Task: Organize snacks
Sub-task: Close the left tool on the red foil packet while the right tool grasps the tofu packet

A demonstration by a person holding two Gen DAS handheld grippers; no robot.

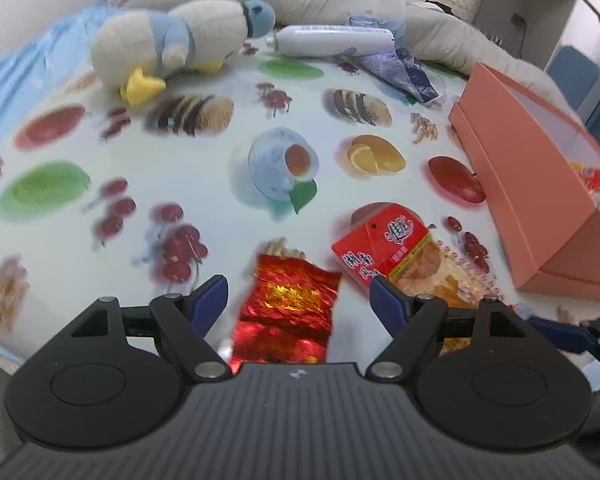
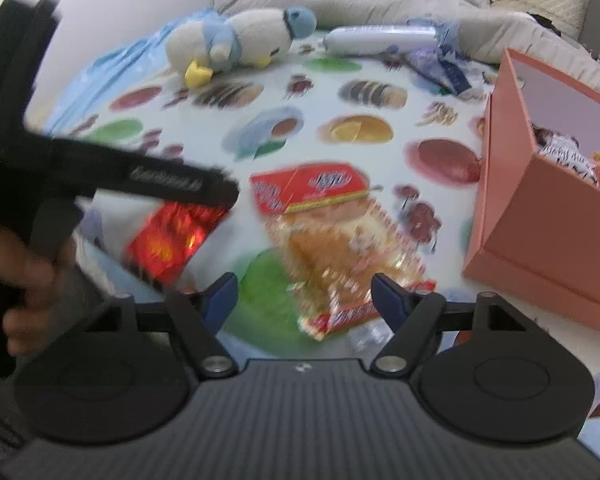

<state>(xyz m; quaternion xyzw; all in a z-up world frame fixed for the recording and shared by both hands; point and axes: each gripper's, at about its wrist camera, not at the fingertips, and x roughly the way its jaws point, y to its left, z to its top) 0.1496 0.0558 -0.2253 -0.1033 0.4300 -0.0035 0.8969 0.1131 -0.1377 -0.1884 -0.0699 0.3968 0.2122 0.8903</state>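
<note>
In my left wrist view the left gripper (image 1: 298, 296) stands wide apart with nothing clamped. The red foil packet (image 1: 288, 312) lies flat on the tabletop (image 1: 204, 184) in the lower middle of the frame, right in the gap between my fingers (image 1: 210, 300), its long axis running up the frame, roughly along the way I point. So this packet is the left hand's: it sits straight ahead, and I judge I need only drop onto it and close across its short width.

In my right wrist view the right gripper (image 2: 304, 300) is likewise spread wide and empty. The clear-and-red snack bag (image 2: 332, 248) lies in the centre, its long axis slanting from the upper left down to the lower right, with its lower end reaching in between my fingers (image 2: 388, 300). The frame is smeared, so whether a pad brushes the wrapper I cannot say for sure; it looks clear of both.

The pink box (image 2: 548, 208), where snacks already lie, stands open at the right edge of both views, nearer my right hand. The bag is the closer of the two packets to it, so I would expect the right hand to carry the bag there, turning the wrist a little to square with its slant.
</note>
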